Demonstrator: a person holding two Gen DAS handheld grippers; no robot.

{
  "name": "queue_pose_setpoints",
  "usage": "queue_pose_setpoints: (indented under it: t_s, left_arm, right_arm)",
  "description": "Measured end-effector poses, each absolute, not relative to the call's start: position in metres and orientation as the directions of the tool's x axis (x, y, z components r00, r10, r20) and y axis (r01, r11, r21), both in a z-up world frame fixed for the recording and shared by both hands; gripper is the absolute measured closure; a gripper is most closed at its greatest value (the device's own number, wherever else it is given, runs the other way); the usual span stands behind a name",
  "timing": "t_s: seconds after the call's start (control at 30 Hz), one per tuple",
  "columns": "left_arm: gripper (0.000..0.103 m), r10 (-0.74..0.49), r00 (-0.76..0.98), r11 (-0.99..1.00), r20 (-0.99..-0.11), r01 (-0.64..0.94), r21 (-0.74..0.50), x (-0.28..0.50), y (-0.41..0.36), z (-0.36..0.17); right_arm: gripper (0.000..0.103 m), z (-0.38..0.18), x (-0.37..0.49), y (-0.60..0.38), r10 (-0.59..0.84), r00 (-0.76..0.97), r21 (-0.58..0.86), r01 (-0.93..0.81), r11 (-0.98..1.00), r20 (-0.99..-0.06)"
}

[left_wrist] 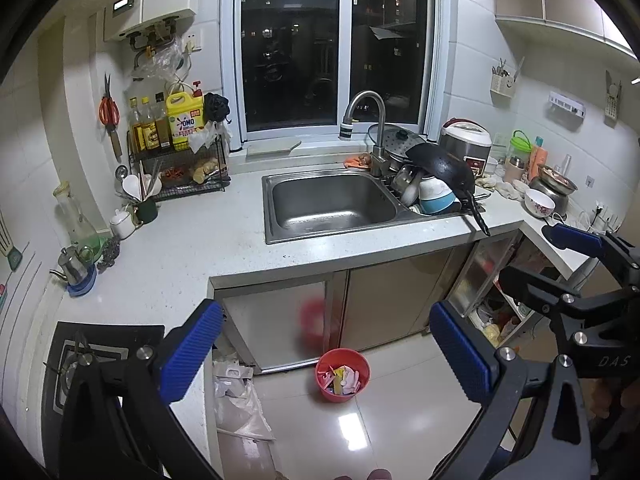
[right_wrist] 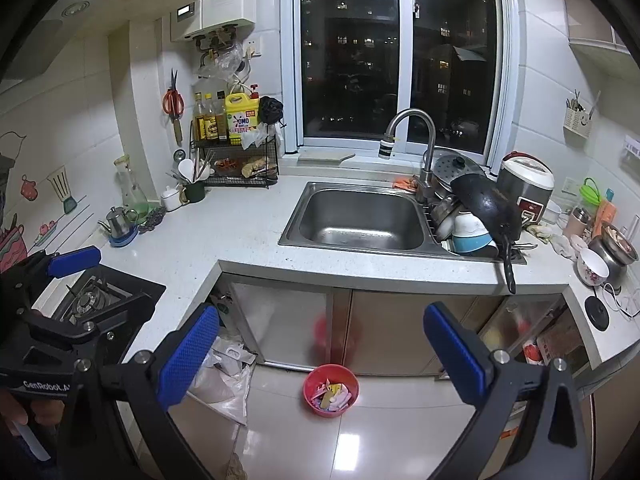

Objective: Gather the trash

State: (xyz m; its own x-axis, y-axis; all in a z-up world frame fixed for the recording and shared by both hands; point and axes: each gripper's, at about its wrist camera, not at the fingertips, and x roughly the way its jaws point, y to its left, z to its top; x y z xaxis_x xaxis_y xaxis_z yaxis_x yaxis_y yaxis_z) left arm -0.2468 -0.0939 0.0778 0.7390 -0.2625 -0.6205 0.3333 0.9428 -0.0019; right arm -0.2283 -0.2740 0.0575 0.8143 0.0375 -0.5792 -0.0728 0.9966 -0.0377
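Both grippers hang in the air above the kitchen floor, and both look down at a red bin [left_wrist: 343, 374] that stands on the shiny tiles in front of the cupboard doors under the sink [left_wrist: 332, 204]. The bin holds trash [left_wrist: 342, 378]: small pink, white and yellow bits piled inside it. The left gripper [left_wrist: 326, 360] has its jaws wide apart and holds nothing. The right gripper [right_wrist: 322, 354] also has its jaws wide apart and holds nothing. In each view the bin shows in the gap between the blue pads, well below them. The desk [left_wrist: 192, 248] bends around the inner corner where the bin stands. The sink sits in the desk under the dark window, and a black pan [left_wrist: 444, 168] leans on a heap of dishes at the sink's right side, its handle poking over the front edge of the desk. A white plastic bag [right_wrist: 224, 384] lies on the floor left of the bin, near the cupboard.
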Motion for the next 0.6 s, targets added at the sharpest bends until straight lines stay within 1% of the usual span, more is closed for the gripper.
queue_pose_setpoints:
  t_s: [0.6]
  left_arm:
    - [0.0,-0.269,0.735,0.936,-0.623,0.351,0.01,-0.2452,-0.1034,0.077]
  right_arm:
    - [0.0,0.057,-0.2296,-0.2746,0.021,0.811,-0.026,-0.045,0.999,-0.585]
